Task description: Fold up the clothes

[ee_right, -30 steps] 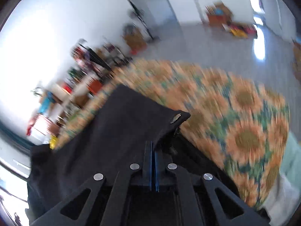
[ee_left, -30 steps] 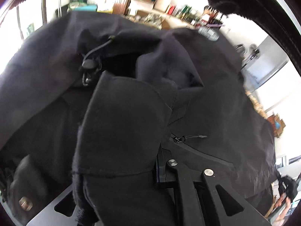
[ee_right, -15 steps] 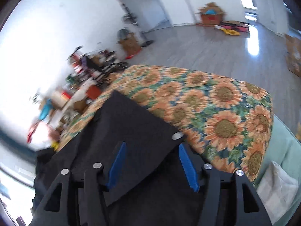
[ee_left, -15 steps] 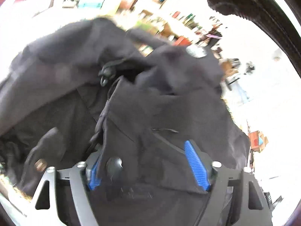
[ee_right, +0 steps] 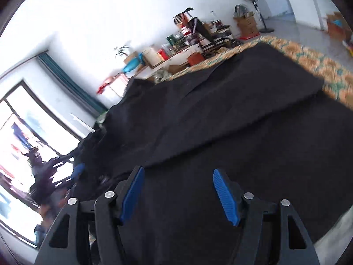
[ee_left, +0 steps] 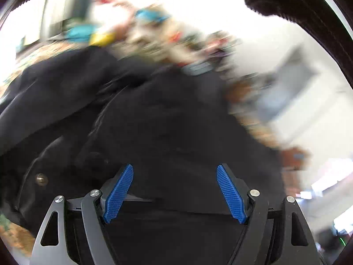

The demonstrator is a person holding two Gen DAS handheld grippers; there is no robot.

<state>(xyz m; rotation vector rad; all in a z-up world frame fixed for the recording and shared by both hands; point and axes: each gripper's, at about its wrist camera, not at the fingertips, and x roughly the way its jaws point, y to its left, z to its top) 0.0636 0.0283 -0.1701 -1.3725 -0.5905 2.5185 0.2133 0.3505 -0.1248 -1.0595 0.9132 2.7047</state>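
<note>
Garment, black, spread on sunflower bedspread, long axis toward one o'clock. I see both jaws apart, empty: right gripper and left gripper over cloth.

The left gripper was built of matte black, angular link arms with triangular cut-outs. Each finger carried a bright blue ribbed pad on its inward face. Four round silver screws sat at the pivots behind the pads, two outboard of each jaw. The right gripper had the same make: black struts, blue ribbed pads and silver screw heads at the joints.
</note>
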